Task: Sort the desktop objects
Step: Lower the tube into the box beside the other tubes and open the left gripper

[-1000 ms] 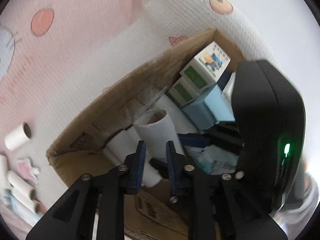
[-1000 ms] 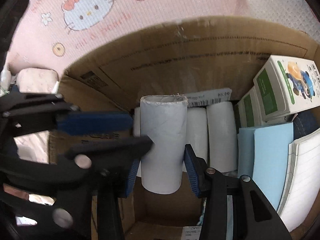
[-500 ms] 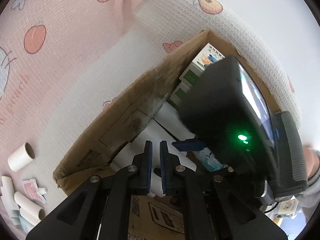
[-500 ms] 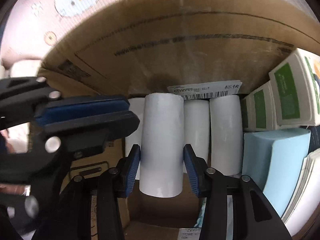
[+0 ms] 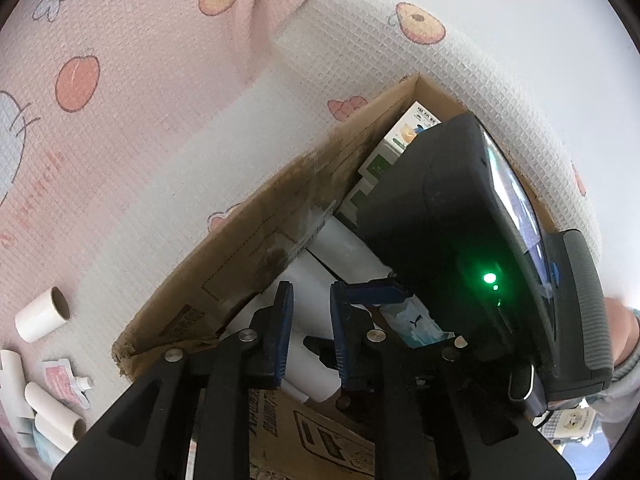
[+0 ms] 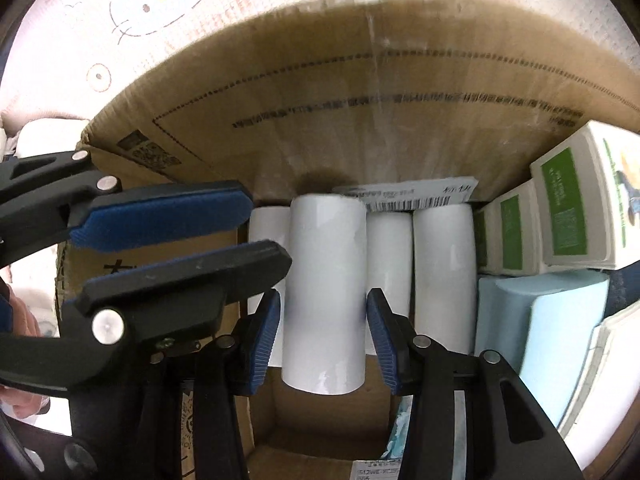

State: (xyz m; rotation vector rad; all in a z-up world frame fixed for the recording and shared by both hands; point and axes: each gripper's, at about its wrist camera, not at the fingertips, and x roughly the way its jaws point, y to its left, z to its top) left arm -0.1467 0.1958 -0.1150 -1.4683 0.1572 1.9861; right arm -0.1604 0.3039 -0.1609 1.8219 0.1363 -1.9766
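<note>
Right gripper (image 6: 323,332) clamps white tube (image 6: 325,292) low inside cardboard box (image 6: 360,92) | left gripper (image 5: 310,332) empty, jaws just opening | boxed: tubes, cartons | remaining: loose tubes (image 5: 40,318) on mat.

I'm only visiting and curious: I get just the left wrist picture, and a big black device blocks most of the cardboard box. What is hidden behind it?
Observer: The right gripper is clamped on a white paper roll, held over the cardboard box.
Operator: Is anything under that roll?
Observer: Three more white rolls lie side by side against the box's far wall.
Operator: And to the right of those?
Observer: A pale blue pack, nearer the camera than the green-and-white cartons.
</note>
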